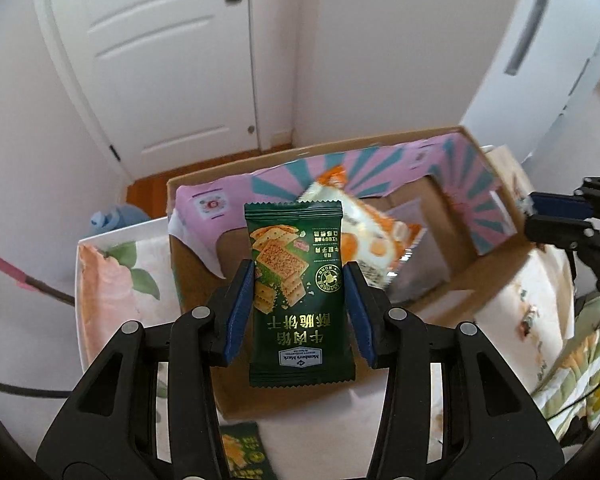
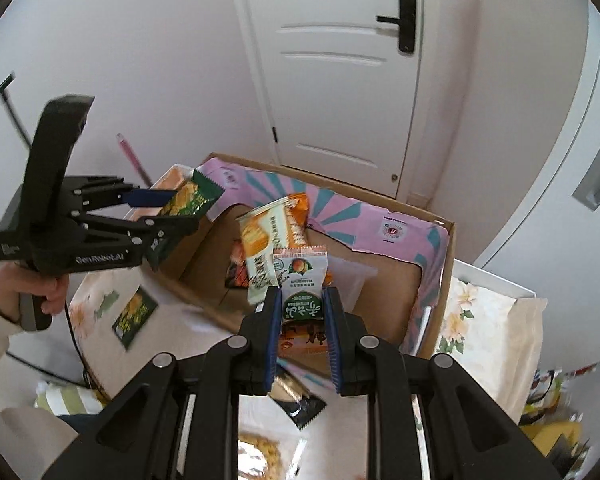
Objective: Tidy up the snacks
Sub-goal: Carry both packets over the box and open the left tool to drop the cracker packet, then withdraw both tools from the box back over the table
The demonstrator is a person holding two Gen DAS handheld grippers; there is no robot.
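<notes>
The left gripper has its 2 blue pads clamped on a dark green cracker packet, held upright over the near wall of the cardboard box (its print reads upside down in the left wrist view). The right gripper is closed on a small white-and-green snack packet with an orange fruit printed near its top, held above the box's near side. Inside the box, an orange-and-white snack bag leans tilted against the pink and teal liner. The box sits on a floral tablecloth, and a second green cracker packet lies flat on the cloth just outside the box. A black-edged packet lies below the right gripper, partly hidden by its frame. A white door stands behind.
</notes>
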